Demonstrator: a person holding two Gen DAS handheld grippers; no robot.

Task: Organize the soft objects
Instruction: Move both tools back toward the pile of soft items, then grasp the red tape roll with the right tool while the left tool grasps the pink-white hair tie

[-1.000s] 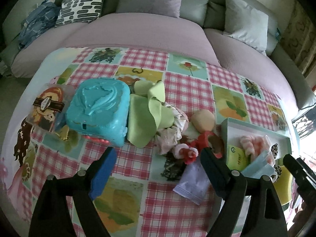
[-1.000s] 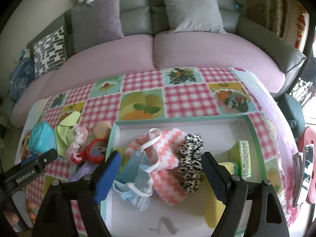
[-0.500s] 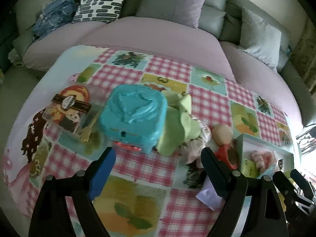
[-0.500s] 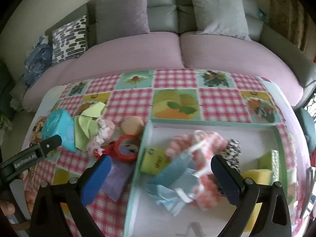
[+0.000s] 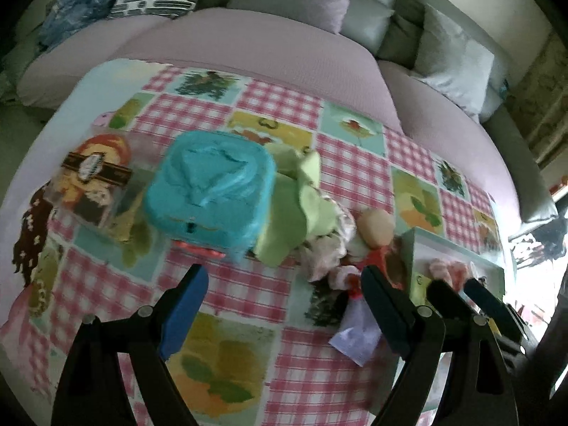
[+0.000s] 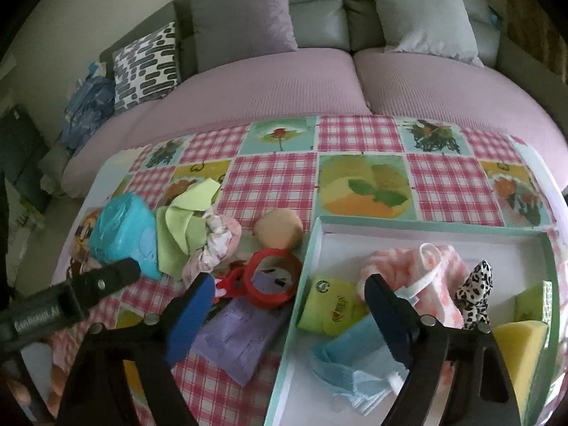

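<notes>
The right gripper (image 6: pixel 287 305) is the nearer claw to the loose pile: its jaws are closing with nothing pressed between them, and the purple packet (image 6: pixel 238 337) lies flat just below it, long axis running from near-left to far-right, against the left wall of the tray (image 6: pixel 301 305). The left gripper (image 5: pixel 284 305) hovers wide open and empty over the tablecloth, near the teal case (image 5: pixel 209 195). The red ring (image 6: pixel 271 277) overlaps the packet's far end, and motion blur smears the left view.
</notes>
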